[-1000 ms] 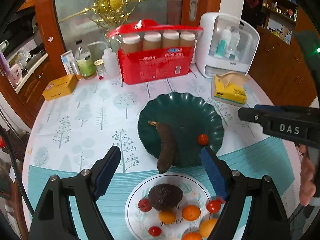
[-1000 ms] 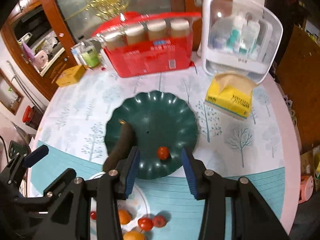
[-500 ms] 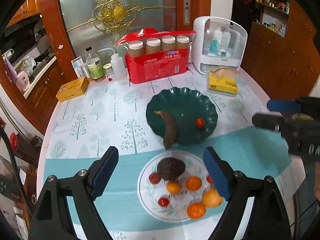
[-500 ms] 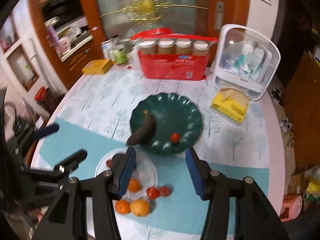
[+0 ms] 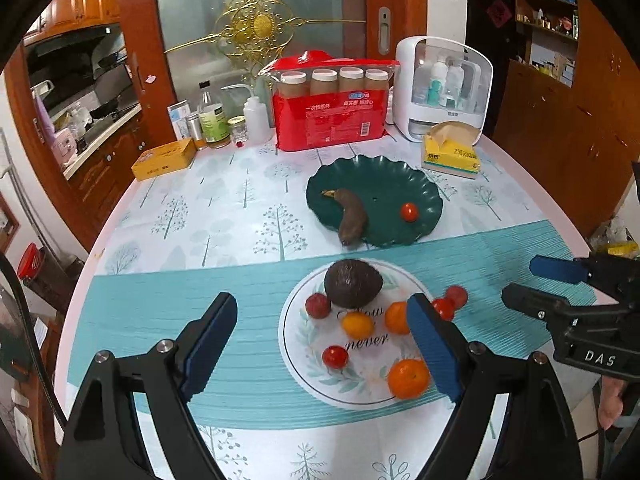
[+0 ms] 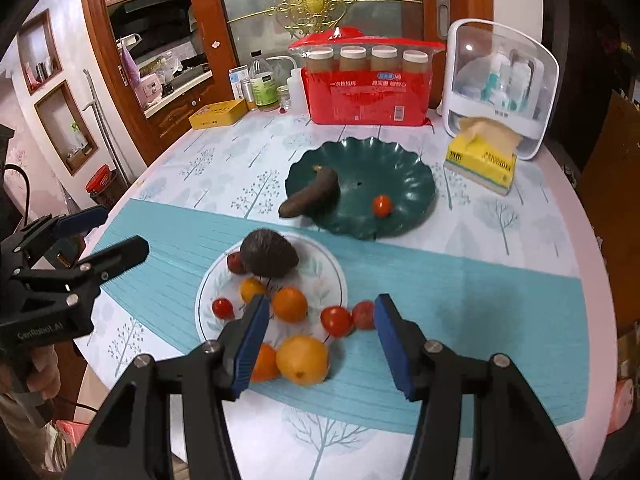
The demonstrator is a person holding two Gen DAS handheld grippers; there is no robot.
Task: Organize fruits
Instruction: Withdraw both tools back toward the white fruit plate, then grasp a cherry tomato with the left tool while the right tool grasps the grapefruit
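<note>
A: Are the grippers holding any fruit?

B: No. The left gripper [image 5: 320, 344] is spread wide and empty; the right gripper [image 6: 318, 342] is parted, nothing between its pads.

A: Where's the fruit?

B: The white plate [image 6: 334, 264] with oranges, tomatoes and a dark avocado [image 6: 270, 253] lies just ahead of both. Beyond it, the green plate [image 6: 404, 168] carries a brown banana [image 6: 310, 193] and one tomato [image 6: 382, 205].

Glossy green scalloped plate [image 5: 424, 188]; glazed white ceramic plate [image 5: 296, 344]; smooth printed vinyl cloth over worktop [image 5: 224, 208]; polished wooden cabinets [image 5: 560, 128].
</note>
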